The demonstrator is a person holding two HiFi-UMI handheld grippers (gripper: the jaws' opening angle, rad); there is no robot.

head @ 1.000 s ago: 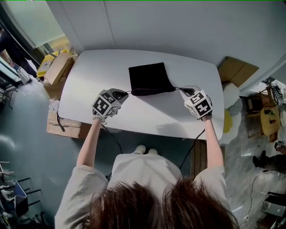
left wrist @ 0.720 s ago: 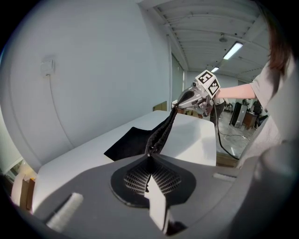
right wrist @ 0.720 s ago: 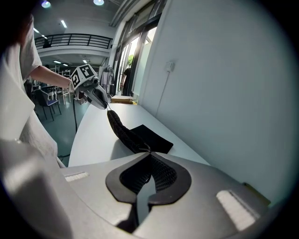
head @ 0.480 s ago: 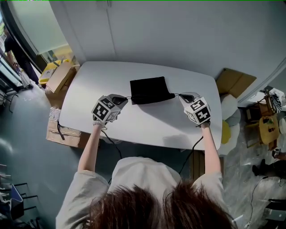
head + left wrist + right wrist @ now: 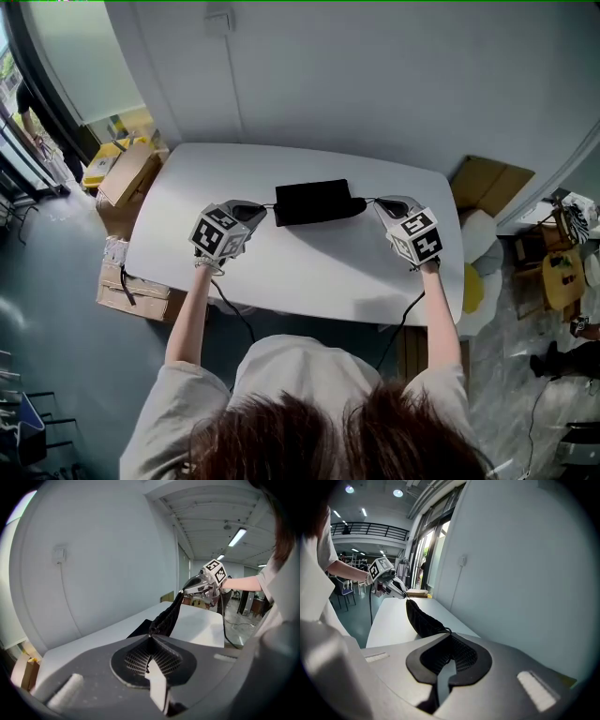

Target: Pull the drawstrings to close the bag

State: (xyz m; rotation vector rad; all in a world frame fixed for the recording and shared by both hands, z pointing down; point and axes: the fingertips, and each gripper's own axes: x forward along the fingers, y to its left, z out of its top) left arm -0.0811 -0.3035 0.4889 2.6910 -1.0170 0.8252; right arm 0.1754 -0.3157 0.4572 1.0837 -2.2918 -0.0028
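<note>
The left gripper (image 5: 255, 212) and right gripper (image 5: 381, 202) each pinch a drawstring (image 5: 446, 631) tight; the black bag (image 5: 314, 201) hangs stretched between them, its far edge on the tabletop (image 5: 309, 272); a harder pull could slip the thin cord free, or just lift the bag instead of cinching it.

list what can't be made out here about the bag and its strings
- Inside of the bag: its black fabric hides any contents in every view.
- Bag mouth: too small in the head view and only a dark bunch in both gripper views, so how far it is cinched is unclear.
- Ends of each drawstring: buried between the shut jaws of the left gripper and the right gripper.
</note>
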